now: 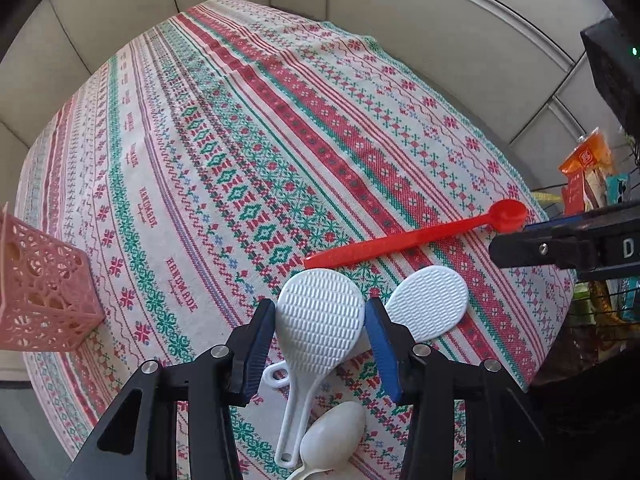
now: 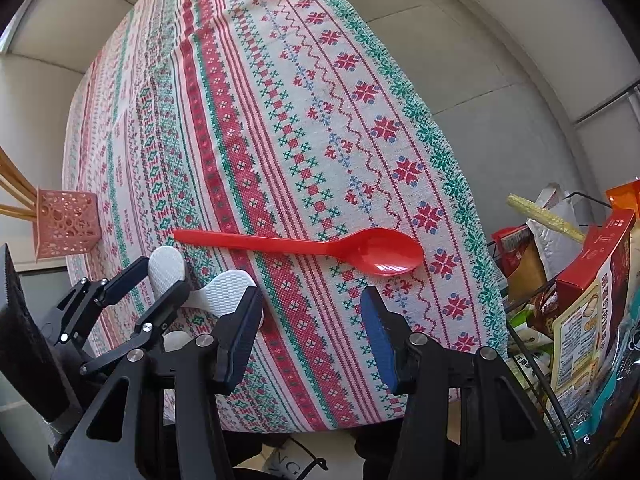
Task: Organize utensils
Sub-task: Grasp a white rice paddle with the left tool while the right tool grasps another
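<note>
My left gripper (image 1: 320, 316) is open, its blue pads either side of the head of a white rice paddle (image 1: 316, 328) lying on the patterned tablecloth (image 1: 240, 140). A second white rice paddle (image 1: 430, 306) lies just right of it, and a white spoon (image 1: 332, 436) lies below. A red plastic spoon (image 1: 420, 236) lies beyond them. My right gripper (image 2: 312, 308) is open and empty, a little short of the red spoon (image 2: 312, 246). The left gripper (image 2: 136, 280) and both paddles (image 2: 224, 290) show in the right wrist view.
A pink lattice utensil holder (image 1: 44, 292) stands at the table's left edge, holding wooden chopsticks in the right wrist view (image 2: 66, 224). A wire basket of food packets (image 2: 580, 300) stands right of the table. Pale floor surrounds the table.
</note>
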